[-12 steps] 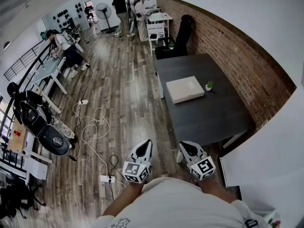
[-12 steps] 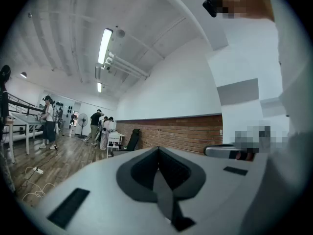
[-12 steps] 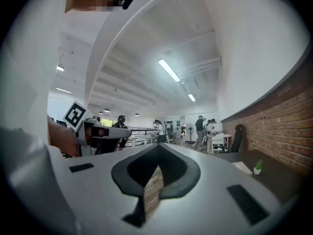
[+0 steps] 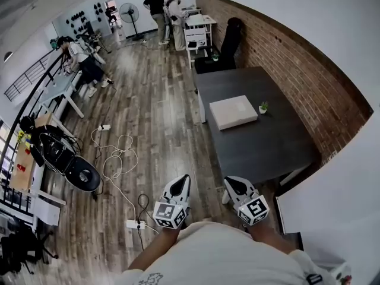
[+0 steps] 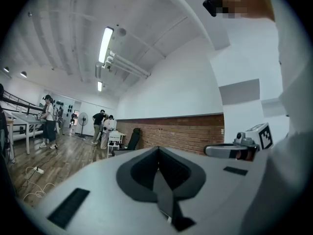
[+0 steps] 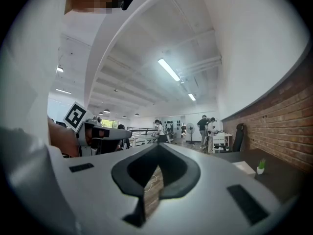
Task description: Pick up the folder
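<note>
The folder (image 4: 233, 112), a flat beige rectangle, lies on the dark table (image 4: 261, 147) well ahead of me; in the right gripper view the folder (image 6: 243, 167) shows small at the right. My left gripper (image 4: 183, 179) and right gripper (image 4: 229, 183) are held level side by side, close to my body and over the wooden floor, short of the table's near edge. Both are shut with nothing between the jaws. The left gripper (image 5: 157, 150) and the right gripper (image 6: 157, 148) each show closed jaws in their own views.
A tiny potted plant (image 4: 262, 107) stands just right of the folder. A brick wall (image 4: 297, 70) runs along the table's far side. Cables and a power strip (image 4: 132, 223) lie on the floor at my left. Several people (image 4: 166, 10) stand at the far end; a bench (image 4: 56, 100) is at the left.
Both grippers keep their place and stay shut. The people at the far end have shifted a little, and the view has moved slightly.
</note>
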A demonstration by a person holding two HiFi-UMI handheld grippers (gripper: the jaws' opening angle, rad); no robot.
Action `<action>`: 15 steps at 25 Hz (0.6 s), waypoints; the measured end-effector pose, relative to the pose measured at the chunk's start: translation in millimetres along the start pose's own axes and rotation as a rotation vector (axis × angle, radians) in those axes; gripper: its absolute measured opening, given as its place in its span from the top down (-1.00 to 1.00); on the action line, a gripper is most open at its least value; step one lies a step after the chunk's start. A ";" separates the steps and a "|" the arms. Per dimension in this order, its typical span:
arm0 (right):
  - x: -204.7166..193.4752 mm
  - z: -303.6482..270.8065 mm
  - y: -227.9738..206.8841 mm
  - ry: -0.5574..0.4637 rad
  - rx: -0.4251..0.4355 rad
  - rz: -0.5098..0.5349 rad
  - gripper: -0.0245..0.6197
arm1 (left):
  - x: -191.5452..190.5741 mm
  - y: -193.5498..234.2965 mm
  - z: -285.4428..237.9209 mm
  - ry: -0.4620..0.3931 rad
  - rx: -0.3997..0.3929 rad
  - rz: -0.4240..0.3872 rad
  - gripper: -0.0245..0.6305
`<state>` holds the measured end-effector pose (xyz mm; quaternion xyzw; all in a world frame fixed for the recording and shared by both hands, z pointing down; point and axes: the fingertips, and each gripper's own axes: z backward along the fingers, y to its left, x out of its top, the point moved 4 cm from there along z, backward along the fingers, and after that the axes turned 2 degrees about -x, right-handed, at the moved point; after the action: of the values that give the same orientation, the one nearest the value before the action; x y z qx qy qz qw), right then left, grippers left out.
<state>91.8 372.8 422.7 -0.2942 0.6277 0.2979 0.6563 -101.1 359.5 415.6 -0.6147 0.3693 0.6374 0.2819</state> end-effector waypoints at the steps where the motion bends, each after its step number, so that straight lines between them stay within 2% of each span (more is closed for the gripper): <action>1: 0.0 -2.6 1.0 -0.001 0.000 -0.002 0.91 | 0.4 2.9 -0.4 0.000 -0.002 0.001 0.89; 9: -7.2 -34.0 14.4 0.011 0.019 -0.016 0.91 | -2.3 37.0 2.6 0.021 -0.011 0.008 0.89; 15: -17.2 -83.4 28.6 0.044 0.015 -0.037 0.90 | -0.9 82.7 8.7 0.025 0.000 0.015 0.89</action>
<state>15.4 327.6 436.3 -0.3074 0.6387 0.2746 0.6497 -173.3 319.7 426.5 -0.6200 0.3773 0.6317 0.2723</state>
